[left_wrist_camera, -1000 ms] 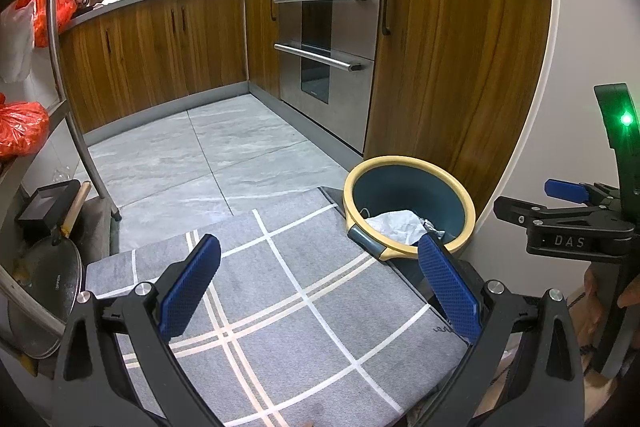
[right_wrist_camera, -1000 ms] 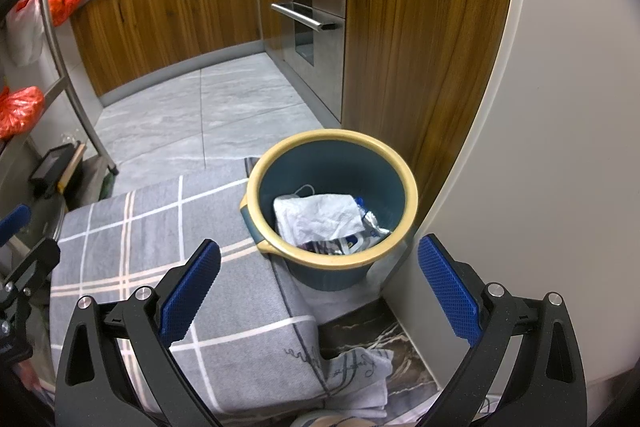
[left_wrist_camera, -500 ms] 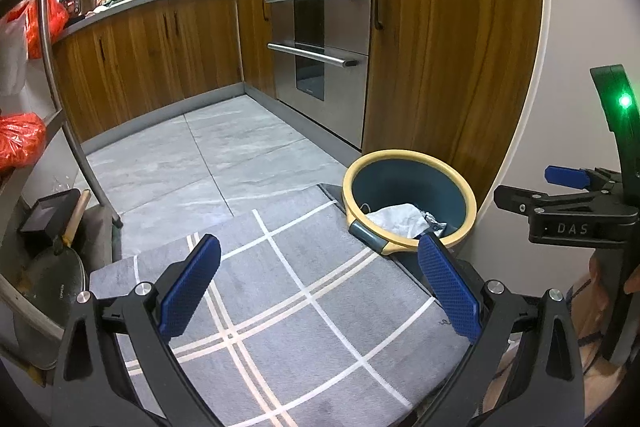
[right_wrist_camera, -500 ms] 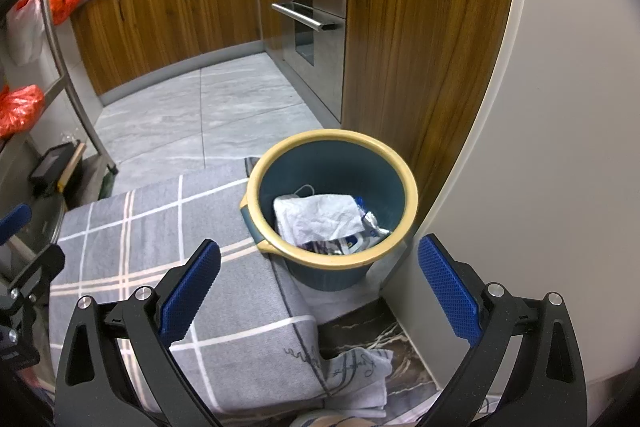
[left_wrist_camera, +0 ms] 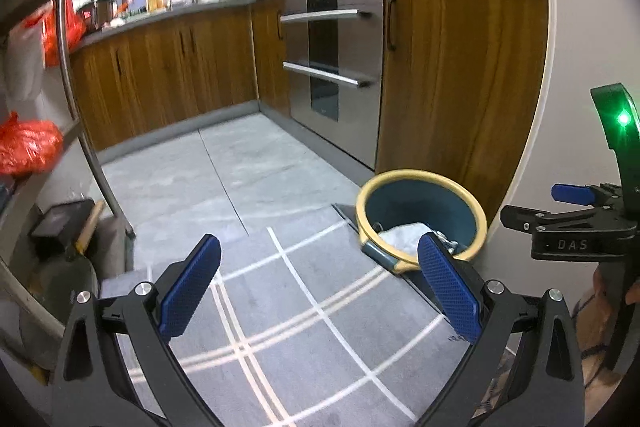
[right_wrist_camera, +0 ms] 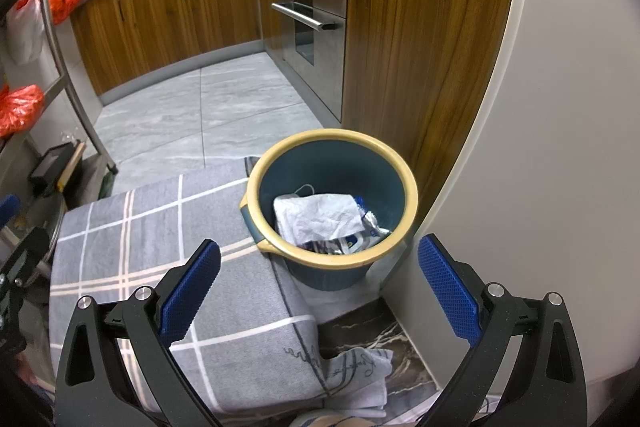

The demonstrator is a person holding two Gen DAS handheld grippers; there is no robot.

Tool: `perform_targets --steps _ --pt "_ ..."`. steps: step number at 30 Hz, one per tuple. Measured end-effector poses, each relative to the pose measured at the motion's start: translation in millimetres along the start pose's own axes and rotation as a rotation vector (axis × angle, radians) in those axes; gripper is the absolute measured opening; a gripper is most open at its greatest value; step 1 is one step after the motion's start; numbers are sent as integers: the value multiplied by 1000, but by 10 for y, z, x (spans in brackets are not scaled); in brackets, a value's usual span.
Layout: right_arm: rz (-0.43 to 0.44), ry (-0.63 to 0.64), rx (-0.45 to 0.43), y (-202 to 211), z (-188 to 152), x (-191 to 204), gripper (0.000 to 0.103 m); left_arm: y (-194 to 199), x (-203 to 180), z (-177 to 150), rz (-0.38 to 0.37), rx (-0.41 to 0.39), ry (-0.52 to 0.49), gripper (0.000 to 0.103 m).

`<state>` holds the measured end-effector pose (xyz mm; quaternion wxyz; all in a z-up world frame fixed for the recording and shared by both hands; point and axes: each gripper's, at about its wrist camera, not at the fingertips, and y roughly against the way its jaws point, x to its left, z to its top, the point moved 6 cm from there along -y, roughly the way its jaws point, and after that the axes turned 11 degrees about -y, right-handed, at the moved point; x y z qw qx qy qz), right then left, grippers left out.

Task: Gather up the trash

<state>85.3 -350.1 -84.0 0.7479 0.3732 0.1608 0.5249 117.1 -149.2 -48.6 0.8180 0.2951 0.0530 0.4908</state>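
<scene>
Blue and yellow mark the trash bin (right_wrist_camera: pixel 332 211): a dark teal bucket with a pale yellow rim, standing on the floor in the corner where the wooden cabinet (right_wrist_camera: pixel 424 39) meets a white wall (right_wrist_camera: pixel 540 147). Inside it lie crumpled white paper (right_wrist_camera: pixel 320 217) and, just beside that toward the wall, a silvery blue wrapper (right_wrist_camera: pixel 366 225), both well below the rim. The bin touches the edge of a grey mat (right_wrist_camera: pixel 160 247) crossed with white lines, which covers the floor in front of both cameras; one corner of the mat is folded and rumpled over a dark marbled strip (right_wrist_camera: pixel 360 331) near the wall. The right hand-held gripper (right_wrist_camera: pixel 318 291) hangs above the near edge of the bin with its blue-padded fingers spread wide and nothing between them. The left hand-held gripper (left_wrist_camera: pixel 318 291) is spread just as wide and also empty, held over the mat farther from the wall, with the bin (left_wrist_camera: pixel 420 215) ahead and to its right; its right pad overlaps the bin's rim in that view. From the left camera the right hand-held gripper shows side-on at the frame's right edge, with a green light (left_wrist_camera: pixel 622 119) glowing on its body. Behind, grey floor tiles (left_wrist_camera: pixel 240 171) run to an oven (left_wrist_camera: pixel 332 67) with steel handles, and red bags (left_wrist_camera: pixel 28 145) sit on a metal rack at the left.
</scene>
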Motion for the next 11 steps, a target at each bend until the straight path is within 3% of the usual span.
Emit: perform_targets --steps 11 --pt "1 -1 0 2 6 0 98 -23 -92 2 -20 20 -20 97"
